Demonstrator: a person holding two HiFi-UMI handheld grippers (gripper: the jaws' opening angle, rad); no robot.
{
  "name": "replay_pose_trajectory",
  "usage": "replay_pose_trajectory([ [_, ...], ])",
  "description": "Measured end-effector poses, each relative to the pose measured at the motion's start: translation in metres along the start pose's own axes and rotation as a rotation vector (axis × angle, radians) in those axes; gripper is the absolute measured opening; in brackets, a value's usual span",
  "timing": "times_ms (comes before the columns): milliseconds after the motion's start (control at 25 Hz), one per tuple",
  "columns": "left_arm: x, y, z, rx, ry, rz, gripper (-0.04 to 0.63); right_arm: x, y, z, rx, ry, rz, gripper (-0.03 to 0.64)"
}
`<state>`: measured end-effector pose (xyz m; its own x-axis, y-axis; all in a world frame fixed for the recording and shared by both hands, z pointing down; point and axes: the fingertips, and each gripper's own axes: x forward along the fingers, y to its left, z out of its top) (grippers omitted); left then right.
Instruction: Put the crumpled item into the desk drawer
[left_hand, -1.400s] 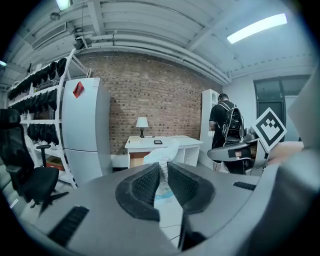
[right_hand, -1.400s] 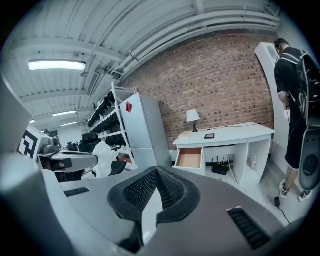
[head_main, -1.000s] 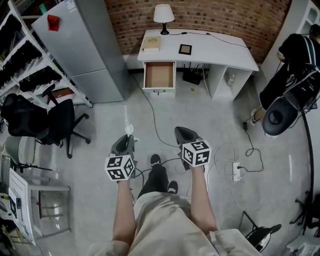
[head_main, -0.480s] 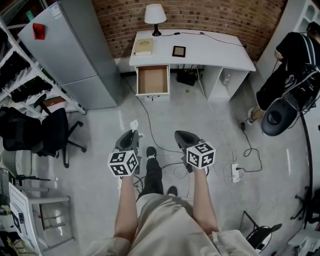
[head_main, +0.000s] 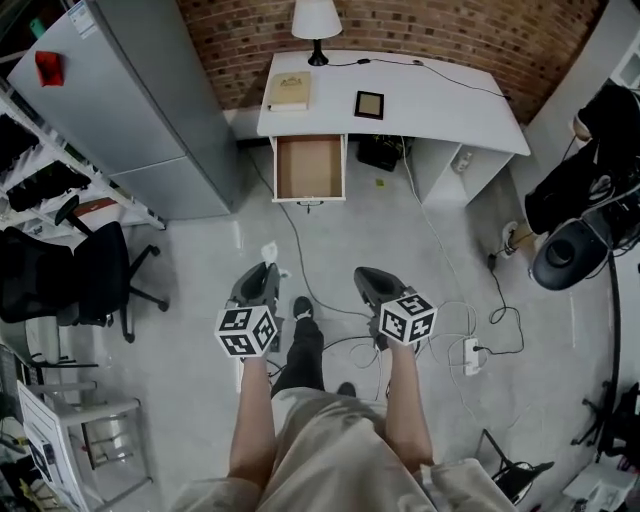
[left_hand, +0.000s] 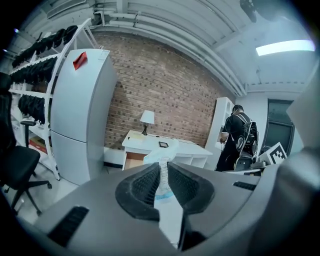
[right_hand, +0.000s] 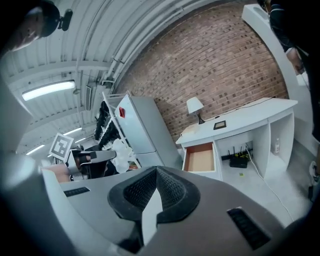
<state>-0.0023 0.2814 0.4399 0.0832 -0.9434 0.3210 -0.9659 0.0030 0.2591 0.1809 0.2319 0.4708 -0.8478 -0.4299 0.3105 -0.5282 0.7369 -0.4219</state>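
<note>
The head view shows my left gripper (head_main: 266, 270) held out over the floor, shut on a crumpled whitish item (head_main: 269, 252) that sticks out past its tips. In the left gripper view the crumpled item (left_hand: 161, 156) is pinched between the dark ribbed pads (left_hand: 142, 184). My right gripper (head_main: 363, 275) is level with it to the right, shut with nothing in it (right_hand: 156, 173). Ahead stands the white desk (head_main: 440, 105). Its wooden drawer (head_main: 309, 168) is pulled open at the left end and also shows in the right gripper view (right_hand: 199, 158).
A grey fridge (head_main: 120, 100) stands left of the desk and a black office chair (head_main: 90, 275) further left. Cables and a power strip (head_main: 471, 350) lie on the floor at right. A person (head_main: 590, 170) stands at far right. The desktop holds a lamp (head_main: 316, 20), a book (head_main: 288, 90) and a small frame (head_main: 369, 104).
The view has shifted a little toward the desk, and the drawer looks slightly nearer. Both grippers keep their pose, and the left one still holds the crumpled item.
</note>
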Motion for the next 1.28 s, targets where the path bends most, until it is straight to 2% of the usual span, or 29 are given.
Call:
replay_pose_trajectory([
  [160,0.044,0.034,0.015,-0.012,0.025,-0.002,0.061,0.048,0.001,0.020,0.004,-0.029,0.069,0.025],
  [240,0.069,0.045,0.023,-0.011,0.040,-0.013,0.061,0.067,-0.006,0.033,0.016,-0.058,0.070,0.025],
  [480,0.153,0.062,0.041,0.003,0.091,-0.079,0.061,0.119,-0.061,0.071,0.066,-0.106,-0.018,0.025],
  [720,0.214,0.087,0.056,0.005,0.128,-0.132,0.061,0.155,-0.120,0.094,0.178,-0.149,-0.167,0.025],
  [960,0.251,0.118,0.065,0.001,0.168,-0.148,0.061,0.195,-0.127,0.109,0.133,-0.082,-0.187,0.025],
  [1280,0.272,0.137,0.077,0.053,0.173,-0.158,0.061,0.243,-0.123,0.114,0.065,0.020,-0.180,0.025],
])
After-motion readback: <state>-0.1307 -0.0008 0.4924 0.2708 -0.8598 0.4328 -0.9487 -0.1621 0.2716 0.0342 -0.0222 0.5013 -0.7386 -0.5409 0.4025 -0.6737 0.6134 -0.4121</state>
